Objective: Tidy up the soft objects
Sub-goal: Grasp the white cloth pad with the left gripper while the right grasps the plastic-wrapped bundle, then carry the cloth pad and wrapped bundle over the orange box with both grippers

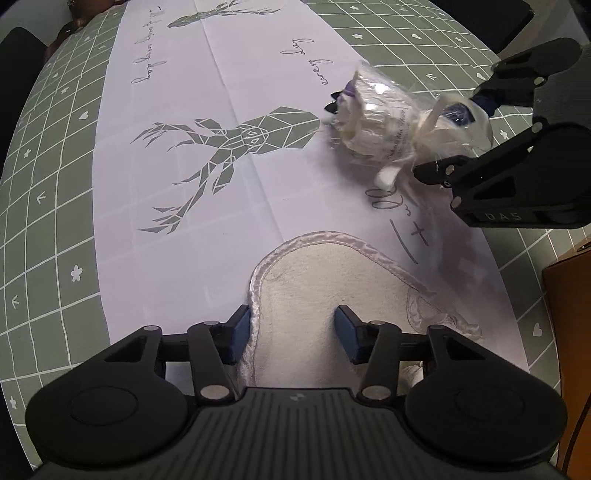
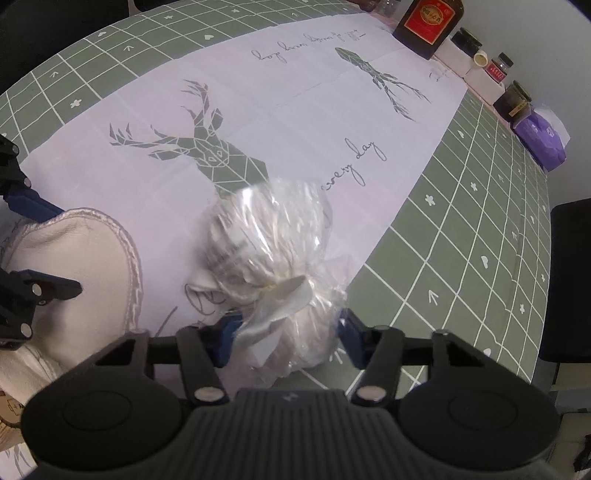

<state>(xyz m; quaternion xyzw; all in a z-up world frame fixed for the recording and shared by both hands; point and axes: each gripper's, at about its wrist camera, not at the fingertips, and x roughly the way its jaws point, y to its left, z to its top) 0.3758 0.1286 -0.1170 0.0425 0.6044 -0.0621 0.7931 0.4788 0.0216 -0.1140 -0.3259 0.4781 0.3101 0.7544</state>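
A white soft item wrapped in clear plastic (image 2: 269,240) lies on the white deer-print cloth (image 2: 295,110). My right gripper (image 2: 286,338) is open, its blue pads on either side of the bag's near end; whether they touch it I cannot tell. The bag (image 1: 384,118) and right gripper (image 1: 458,136) also show in the left wrist view. A cream fleece piece with satin trim (image 1: 317,280) lies under my left gripper (image 1: 291,332), which is open with its jaws straddling the fleece edge. The fleece (image 2: 74,266) also shows at left in the right wrist view.
The table has a green grid-patterned cover (image 2: 461,221). Along the far edge stand a dark bottle with a red label (image 2: 428,22), several small jars (image 2: 498,66) and a purple packet (image 2: 543,136). A brown box edge (image 1: 569,332) sits at the right.
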